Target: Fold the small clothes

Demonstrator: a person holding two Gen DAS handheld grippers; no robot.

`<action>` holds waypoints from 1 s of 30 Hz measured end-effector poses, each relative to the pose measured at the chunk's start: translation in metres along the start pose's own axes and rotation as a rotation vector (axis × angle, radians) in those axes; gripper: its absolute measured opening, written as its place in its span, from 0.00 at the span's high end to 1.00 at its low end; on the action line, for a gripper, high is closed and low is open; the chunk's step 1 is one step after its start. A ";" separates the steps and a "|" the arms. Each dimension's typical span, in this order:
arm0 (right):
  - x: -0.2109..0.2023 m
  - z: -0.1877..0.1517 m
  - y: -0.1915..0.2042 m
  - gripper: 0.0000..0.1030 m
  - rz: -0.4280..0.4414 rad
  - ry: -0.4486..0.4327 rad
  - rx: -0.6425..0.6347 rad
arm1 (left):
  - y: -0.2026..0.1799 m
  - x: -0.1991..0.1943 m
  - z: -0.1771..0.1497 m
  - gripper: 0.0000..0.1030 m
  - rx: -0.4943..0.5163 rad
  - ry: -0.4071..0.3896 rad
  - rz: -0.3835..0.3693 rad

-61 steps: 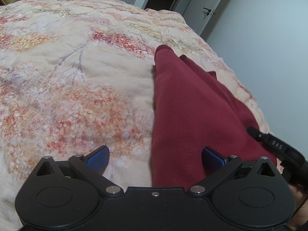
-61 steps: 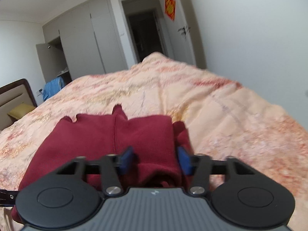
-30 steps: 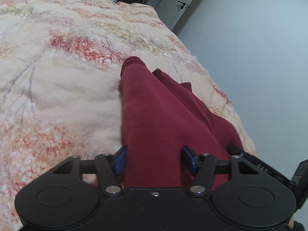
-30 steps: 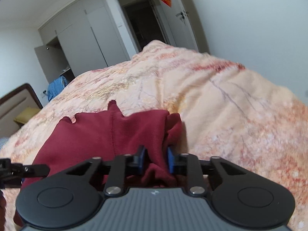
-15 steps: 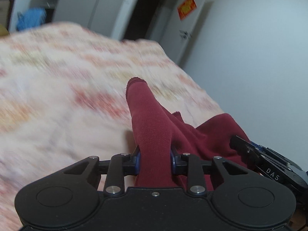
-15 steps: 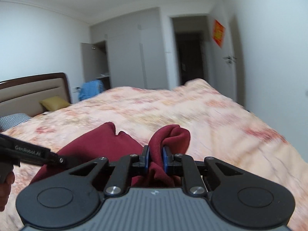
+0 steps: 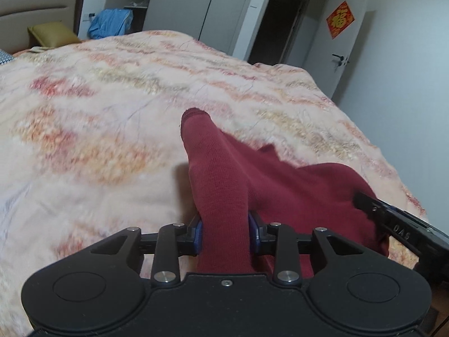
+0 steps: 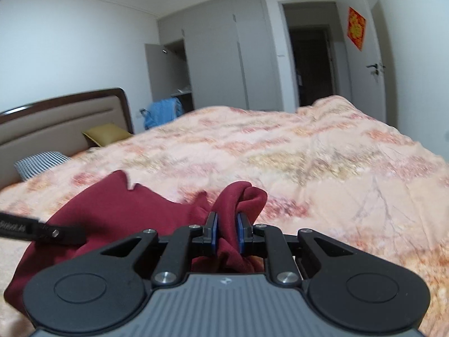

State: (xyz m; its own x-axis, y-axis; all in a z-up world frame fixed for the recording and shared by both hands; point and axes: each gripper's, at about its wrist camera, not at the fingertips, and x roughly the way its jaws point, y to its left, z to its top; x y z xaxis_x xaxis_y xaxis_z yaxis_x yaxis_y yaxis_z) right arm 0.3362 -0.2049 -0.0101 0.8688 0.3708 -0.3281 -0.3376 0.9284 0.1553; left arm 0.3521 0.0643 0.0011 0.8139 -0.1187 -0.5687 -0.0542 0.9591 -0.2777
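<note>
1. Knitwear first: a dark red knitted garment (image 7: 280, 185) lies near the close, right-hand part of a bed covered by a peach floral quilt (image 7: 112, 118), with one narrow end reaching out toward the far side.

2. The left gripper (image 7: 226, 231) has its blue pads pressed against a thick bunch of the red knit. The jaws have eased a little wider in the last moment, yet cloth fills the gap and the grip holds.

3. The right gripper (image 8: 226, 231) pinches a rolled-up fold of the same garment (image 8: 134, 213), its jaws nearly together with only the cloth between them.

4. Each tool shows at the edge of the other's view, so the two stand near one another along the close edge of the garment, left and right.

5. Step in hand, as I judge it: the near edge is lifted off the quilt by both grips, ready to be carried over the rest of the cloth.

6. The next move calls for both hands to travel together toward the far end, keeping the edge taut and level, then lowering it so the halves line up before letting go.

7. Far off stand a headboard (image 8: 56, 118), a yellow cushion (image 8: 106, 134) and a blue garment (image 8: 162, 111) by the wardrobe.
</note>
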 end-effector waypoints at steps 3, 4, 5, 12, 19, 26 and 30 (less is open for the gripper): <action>0.001 -0.008 -0.010 0.83 -0.037 0.028 0.027 | -0.002 0.001 -0.006 0.60 0.005 -0.004 0.003; 0.000 -0.011 -0.013 0.83 -0.046 0.039 0.029 | -0.005 0.002 -0.006 0.57 0.013 -0.004 0.010; 0.000 -0.014 -0.016 0.82 -0.055 0.047 0.027 | -0.007 0.002 -0.007 0.56 0.021 -0.004 0.016; 0.002 -0.027 -0.020 0.79 -0.096 0.092 0.035 | -0.014 0.002 -0.009 0.33 0.052 0.026 0.031; -0.009 -0.026 -0.017 0.50 -0.099 0.086 0.020 | -0.021 -0.026 -0.010 0.09 0.044 -0.012 0.056; -0.057 -0.017 0.000 0.14 -0.077 -0.010 -0.035 | -0.030 -0.078 -0.019 0.01 0.060 -0.103 0.086; -0.094 -0.016 0.010 0.00 -0.056 -0.062 -0.041 | -0.033 -0.111 -0.034 0.01 0.065 -0.152 0.093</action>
State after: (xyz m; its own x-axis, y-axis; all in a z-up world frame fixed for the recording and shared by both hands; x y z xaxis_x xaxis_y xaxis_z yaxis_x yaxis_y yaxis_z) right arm 0.2448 -0.2302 0.0071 0.9074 0.3167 -0.2764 -0.3009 0.9485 0.0992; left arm 0.2437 0.0366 0.0471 0.8854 0.0063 -0.4647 -0.0996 0.9792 -0.1765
